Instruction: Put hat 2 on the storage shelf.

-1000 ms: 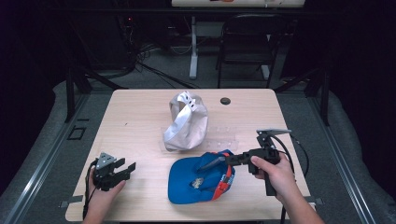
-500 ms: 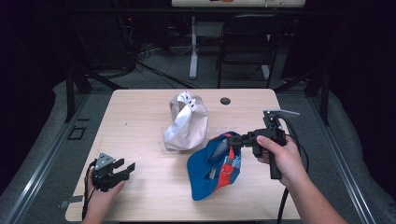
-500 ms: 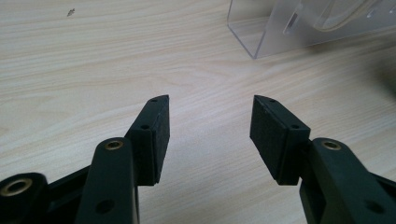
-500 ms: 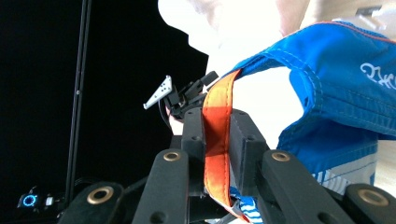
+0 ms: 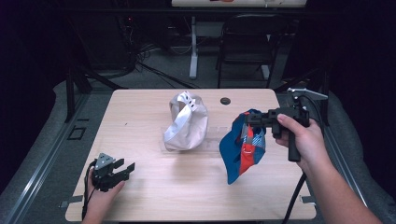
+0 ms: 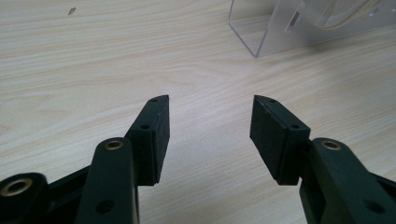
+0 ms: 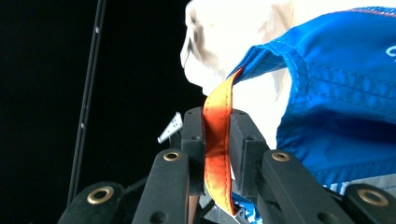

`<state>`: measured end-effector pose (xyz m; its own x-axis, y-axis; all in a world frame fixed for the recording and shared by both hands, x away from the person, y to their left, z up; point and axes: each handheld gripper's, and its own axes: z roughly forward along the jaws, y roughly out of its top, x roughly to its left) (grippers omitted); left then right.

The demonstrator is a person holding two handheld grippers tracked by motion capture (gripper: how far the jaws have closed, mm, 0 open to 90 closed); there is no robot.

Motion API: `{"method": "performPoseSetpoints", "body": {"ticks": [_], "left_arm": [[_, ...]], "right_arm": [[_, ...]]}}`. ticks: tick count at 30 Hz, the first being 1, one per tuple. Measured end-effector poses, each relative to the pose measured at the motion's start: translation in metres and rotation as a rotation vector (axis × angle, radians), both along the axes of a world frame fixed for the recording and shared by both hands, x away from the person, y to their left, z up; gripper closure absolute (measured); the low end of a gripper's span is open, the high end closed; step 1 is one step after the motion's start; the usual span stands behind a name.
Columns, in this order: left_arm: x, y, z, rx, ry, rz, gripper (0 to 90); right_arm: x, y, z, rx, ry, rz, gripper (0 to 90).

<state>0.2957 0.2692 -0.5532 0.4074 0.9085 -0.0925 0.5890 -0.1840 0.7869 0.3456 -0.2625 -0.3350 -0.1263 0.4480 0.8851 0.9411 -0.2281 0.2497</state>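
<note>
A: What was the biggest thing in front of the person?

B: The light wooden table (image 5: 154, 196). On it, near the middle, a white cap (image 5: 187, 122) sat propped on a clear acrylic stand (image 6: 285, 32), whose corner showed in the left gripper view.

A: And the blue one?

B: The blue cap (image 5: 240, 149) hung in the air over the right part of the table, clear of the wood, to the right of the white cap and apart from it. It drooped from the right gripper (image 5: 248, 119), with red and white panels facing the person.

A: How was it held?

B: By its orange strap (image 7: 217, 140). In the right gripper view the jaws were pinched narrow on that strap, the blue fabric (image 7: 336, 107) bulging just beyond them and the white cap behind it. The person's right hand (image 5: 303, 140) gripped the handle.

A: The other gripper?

B: The left gripper (image 5: 122, 169) sat low at the near left corner of the table, in the person's left hand (image 5: 100, 200). Its jaws stood wide with bare wood between the pads (image 6: 156, 140), holding nothing.
</note>
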Motion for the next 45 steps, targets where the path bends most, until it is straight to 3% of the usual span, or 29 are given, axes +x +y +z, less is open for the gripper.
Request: {"method": "performPoseSetpoints", "body": {"ticks": [10,20,30,45], "left_arm": [[0.000,0.000,0.000,0.001,-0.001,0.000,48.1],[0.001,0.000,-0.001,0.000,0.002,0.001,48.1],[0.002,0.001,-0.001,0.001,0.002,-0.001,48.1],[0.002,0.001,-0.001,0.004,0.003,-0.003,48.0]], "right_arm": [[0.022,-0.001,0.021,0.029,-0.011,-0.065,77.8],[0.053,0.002,0.037,-0.008,-0.026,-0.136,77.9],[0.072,0.002,0.034,-0.019,-0.009,-0.158,77.9],[0.085,0.011,0.021,-0.055,0.015,-0.168,77.8]]}}
